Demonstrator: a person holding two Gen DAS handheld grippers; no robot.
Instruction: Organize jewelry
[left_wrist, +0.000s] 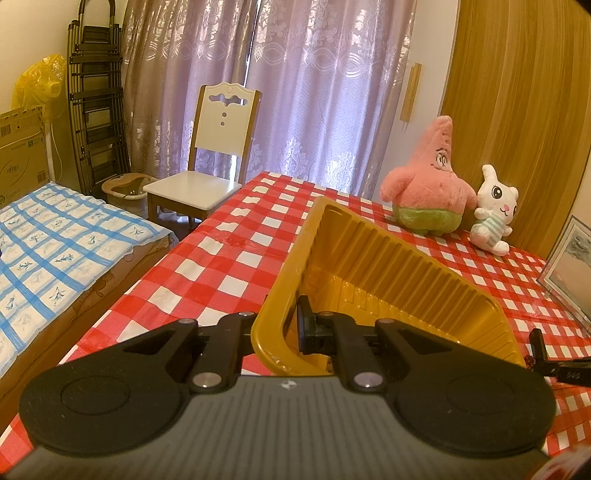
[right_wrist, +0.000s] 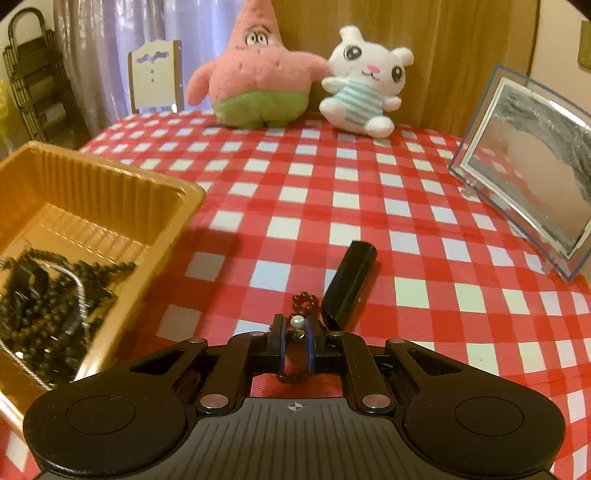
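A yellow ribbed plastic tray (left_wrist: 373, 269) lies on the red checked tablecloth. My left gripper (left_wrist: 275, 328) is shut on the tray's near rim, one finger outside and one inside, tilting it. In the right wrist view the tray (right_wrist: 110, 188) is at the left and holds black bead strings (right_wrist: 40, 306) and a silver chain (right_wrist: 79, 291). My right gripper (right_wrist: 295, 332) is shut on a red bead bracelet with a white pearl (right_wrist: 301, 314), low over the cloth. A black lighter-like case (right_wrist: 351, 280) lies just beyond it.
A pink star plush (right_wrist: 255, 74) and a white bunny plush (right_wrist: 365, 81) sit at the table's far edge. A clear picture frame (right_wrist: 528, 177) stands at the right. A white chair (left_wrist: 207, 158) and a bed (left_wrist: 55, 236) are left of the table.
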